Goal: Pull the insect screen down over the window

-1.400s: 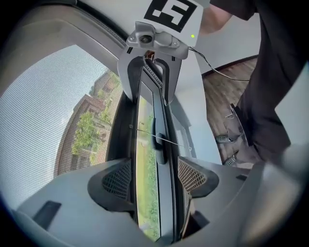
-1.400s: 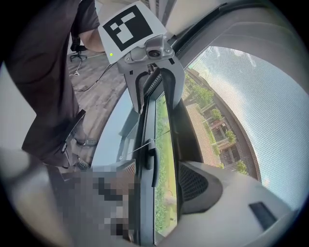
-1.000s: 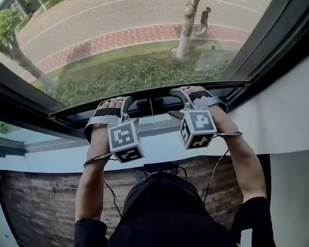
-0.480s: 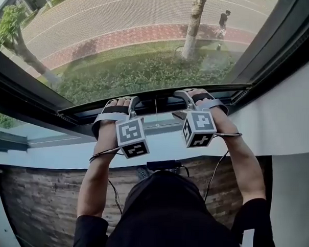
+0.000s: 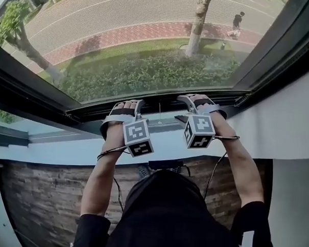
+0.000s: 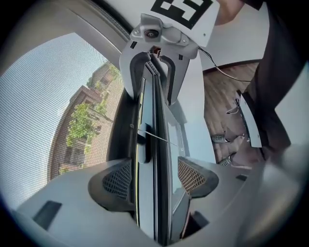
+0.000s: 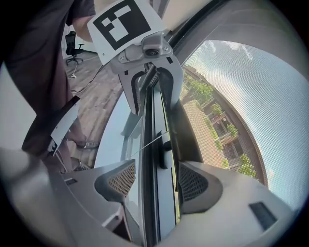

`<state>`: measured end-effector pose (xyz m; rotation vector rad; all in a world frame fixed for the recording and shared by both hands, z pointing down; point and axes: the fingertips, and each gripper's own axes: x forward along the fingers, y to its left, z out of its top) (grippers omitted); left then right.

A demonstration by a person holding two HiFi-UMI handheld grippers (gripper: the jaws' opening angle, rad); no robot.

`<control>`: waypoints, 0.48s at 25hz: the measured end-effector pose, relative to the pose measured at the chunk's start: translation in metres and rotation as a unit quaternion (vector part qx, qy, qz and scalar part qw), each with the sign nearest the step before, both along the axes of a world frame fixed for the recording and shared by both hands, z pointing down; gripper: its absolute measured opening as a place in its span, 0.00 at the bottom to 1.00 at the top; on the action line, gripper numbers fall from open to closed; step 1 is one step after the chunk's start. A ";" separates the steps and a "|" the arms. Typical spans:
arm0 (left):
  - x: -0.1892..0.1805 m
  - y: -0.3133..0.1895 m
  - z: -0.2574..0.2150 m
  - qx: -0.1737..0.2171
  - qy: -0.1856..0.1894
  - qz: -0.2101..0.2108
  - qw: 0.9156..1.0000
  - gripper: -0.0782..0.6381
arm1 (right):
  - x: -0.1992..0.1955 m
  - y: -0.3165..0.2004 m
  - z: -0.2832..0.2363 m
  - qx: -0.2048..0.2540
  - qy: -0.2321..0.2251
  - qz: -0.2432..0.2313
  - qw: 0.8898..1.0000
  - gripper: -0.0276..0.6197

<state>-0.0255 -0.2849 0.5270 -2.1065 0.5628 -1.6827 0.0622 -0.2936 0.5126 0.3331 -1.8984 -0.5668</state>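
head view: the insect screen [image 5: 138,38] already covers nearly the whole window, its mesh lying over the street and lawn outside. its bottom rail [image 5: 158,101] sits just above the window sill [image 5: 51,153]. the left gripper [image 5: 131,105] and right gripper [image 5: 188,100] bite the rail side by side, near its middle. this probably keeps the pull even, so the rail comes down level instead of jamming in the side tracks. the marker cubes [image 5: 137,137] carry only black-and-white square patterns, with no readable words

left gripper view: the left gripper [image 6: 153,176] is clamped on the bottom rail [image 6: 147,202], one ribbed pad on each face, the mesh on the outer side of the rail. a thin pull cord [image 6: 157,139] crosses the rail further along, and beyond it the right gripper straddles the same rail

right gripper view: the right gripper [image 7: 157,181] likewise grips the bottom rail [image 7: 161,212], pads pressed to both faces. the left gripper holds the rail further along. judging by the small gap between rail and sill, the pull looks close to its end. no brand or label can be read anywhere
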 end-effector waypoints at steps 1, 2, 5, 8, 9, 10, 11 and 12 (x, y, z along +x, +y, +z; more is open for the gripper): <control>0.001 -0.001 0.001 -0.001 0.004 -0.001 1.000 0.55 | 0.000 -0.001 0.001 0.000 0.000 0.000 1.000 0.48; 0.001 -0.001 0.002 -0.003 0.008 -0.002 1.000 0.55 | 0.000 -0.001 0.003 0.000 0.000 0.000 1.000 0.48; 0.000 -0.003 0.006 0.000 0.009 -0.005 1.000 0.55 | -0.001 -0.004 0.010 0.008 -0.002 -0.003 1.000 0.48; 0.000 -0.002 0.009 0.000 0.009 -0.007 1.000 0.55 | 0.000 -0.004 0.014 0.009 -0.001 -0.002 1.000 0.48; 0.000 -0.002 0.010 -0.002 0.010 -0.008 1.000 0.55 | 0.000 -0.003 0.016 0.008 -0.001 -0.002 1.000 0.48; 0.000 -0.001 0.012 -0.004 0.009 -0.008 1.000 0.55 | 0.000 -0.003 0.018 0.007 -0.001 -0.001 1.000 0.48; 0.001 0.000 0.014 -0.006 0.009 -0.009 1.000 0.55 | 0.000 -0.002 0.019 0.004 0.000 0.000 1.000 0.48; 0.001 0.000 0.016 -0.009 0.009 -0.010 1.000 0.55 | 0.000 0.000 0.019 -0.001 0.001 0.003 1.000 0.48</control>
